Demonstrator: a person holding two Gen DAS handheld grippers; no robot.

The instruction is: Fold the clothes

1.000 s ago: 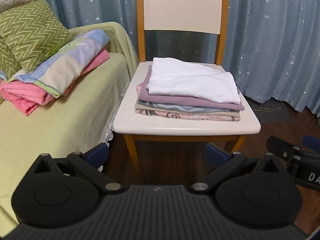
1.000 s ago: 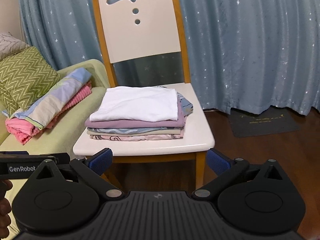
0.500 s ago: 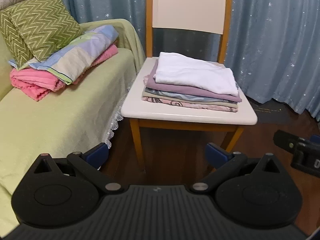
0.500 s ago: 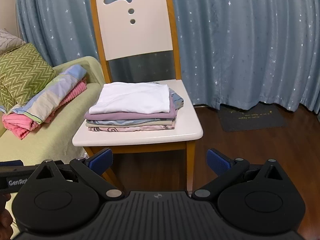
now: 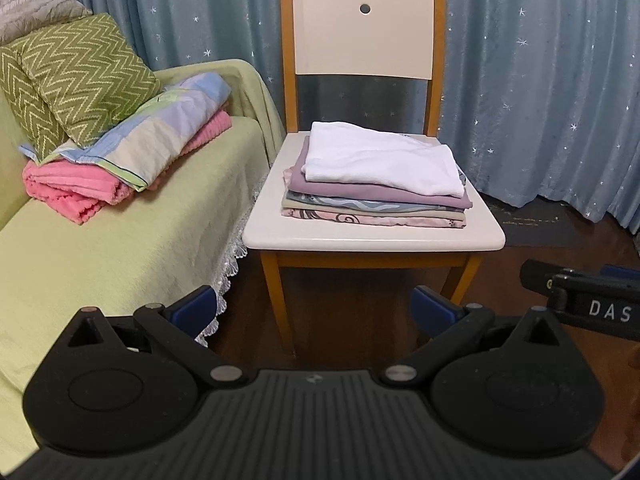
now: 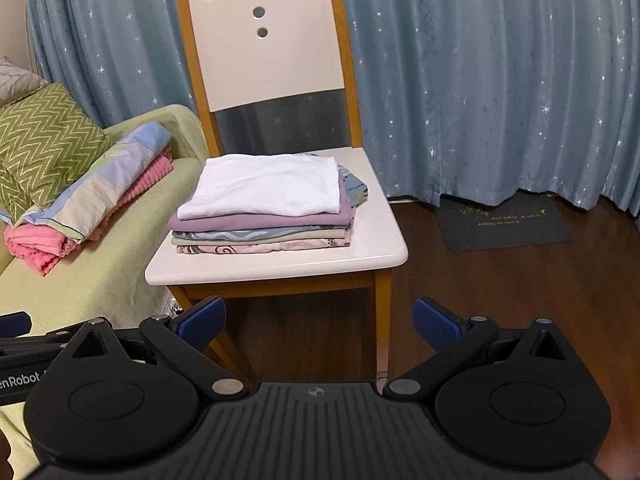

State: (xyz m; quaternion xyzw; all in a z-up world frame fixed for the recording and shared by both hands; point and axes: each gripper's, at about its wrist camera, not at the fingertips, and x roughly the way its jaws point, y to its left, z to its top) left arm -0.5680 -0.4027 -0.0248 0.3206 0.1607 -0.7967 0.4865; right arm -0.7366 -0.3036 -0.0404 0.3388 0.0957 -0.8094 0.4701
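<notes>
Folded clothes (image 5: 376, 176) sat stacked on the chair seat (image 5: 372, 236), white piece on top. Both the left gripper (image 5: 316, 308) and right gripper (image 6: 320, 318) hung low in front, jaws wide apart, holding nothing. Sofa (image 5: 100, 248) sat just beside.

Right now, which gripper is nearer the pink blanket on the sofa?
Left. Left gripper sits beside the sofa, pink blanket ahead-left; right gripper is farther right, before the chair.
</notes>
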